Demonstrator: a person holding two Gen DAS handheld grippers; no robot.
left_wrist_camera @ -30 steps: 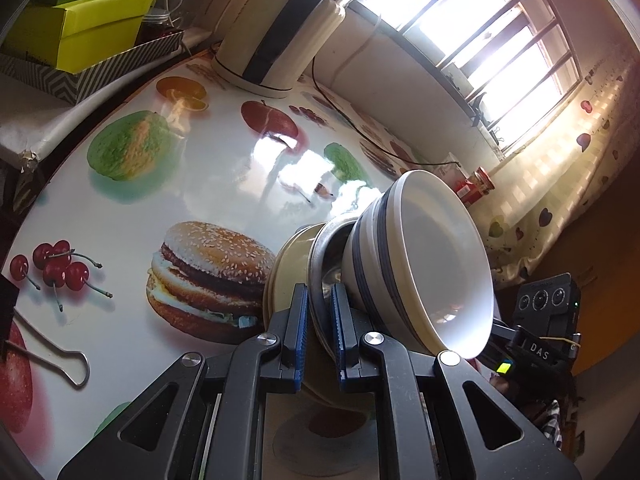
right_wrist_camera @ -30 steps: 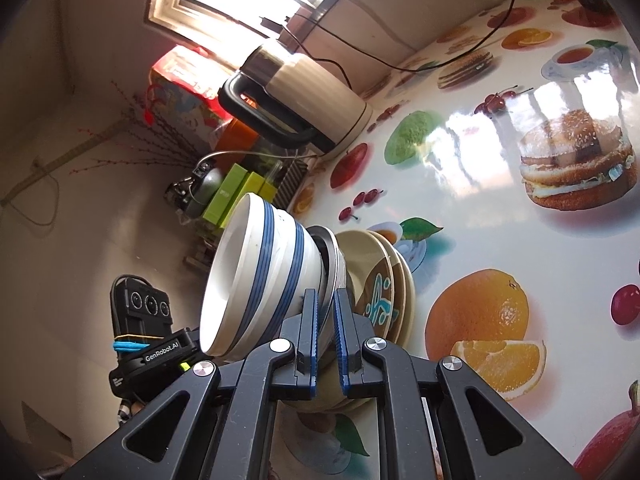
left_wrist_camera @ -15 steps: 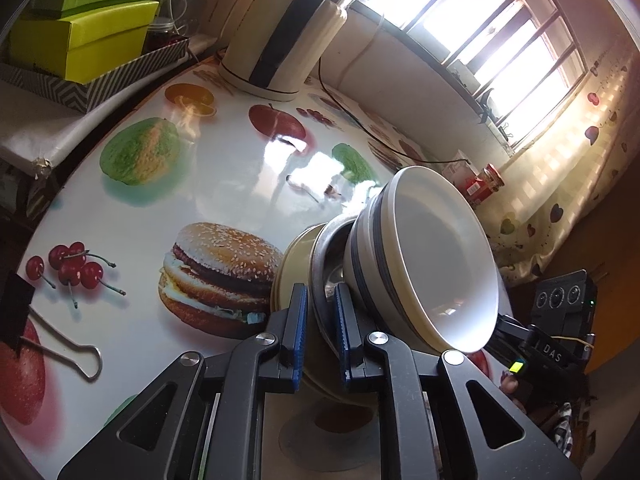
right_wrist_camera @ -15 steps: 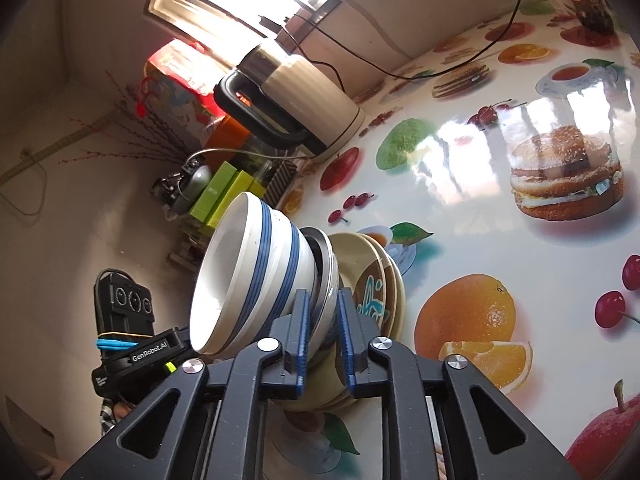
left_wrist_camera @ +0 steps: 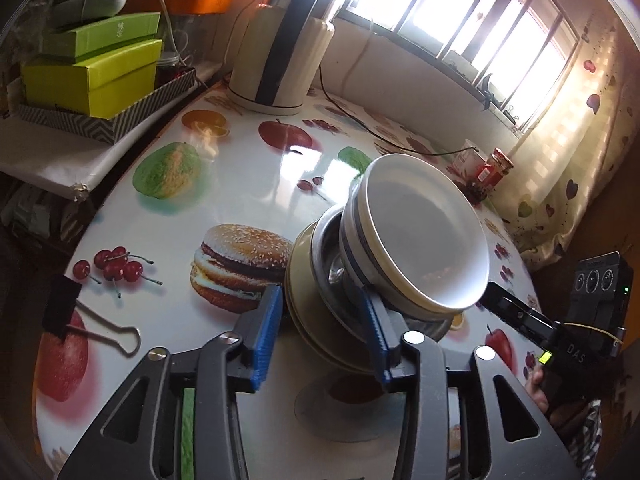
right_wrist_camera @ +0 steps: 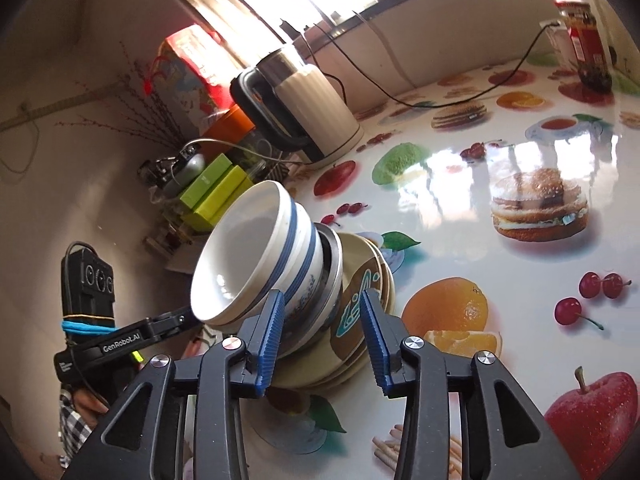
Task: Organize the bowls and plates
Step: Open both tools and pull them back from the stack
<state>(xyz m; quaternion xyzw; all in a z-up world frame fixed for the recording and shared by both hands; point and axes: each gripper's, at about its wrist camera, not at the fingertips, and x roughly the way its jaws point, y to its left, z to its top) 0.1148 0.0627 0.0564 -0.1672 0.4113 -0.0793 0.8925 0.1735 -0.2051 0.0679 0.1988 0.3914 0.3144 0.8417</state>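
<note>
My left gripper (left_wrist_camera: 320,332) has just been opening; its blue pads now stand apart on either side of the stack's near edge without pressing it. My right gripper (right_wrist_camera: 322,338) has also just been opening, and its pads flank the opposite edge of the stack, clear of the rims. The stack sits on the fruit-printed surface (left_wrist_camera: 248,168): cream plates (left_wrist_camera: 298,280) at the bottom, a metal bowl (left_wrist_camera: 326,264) on them, and a white bowl with blue stripes (left_wrist_camera: 420,240) on top. A kettle (left_wrist_camera: 280,44) stands well beyond, near the window.
</note>
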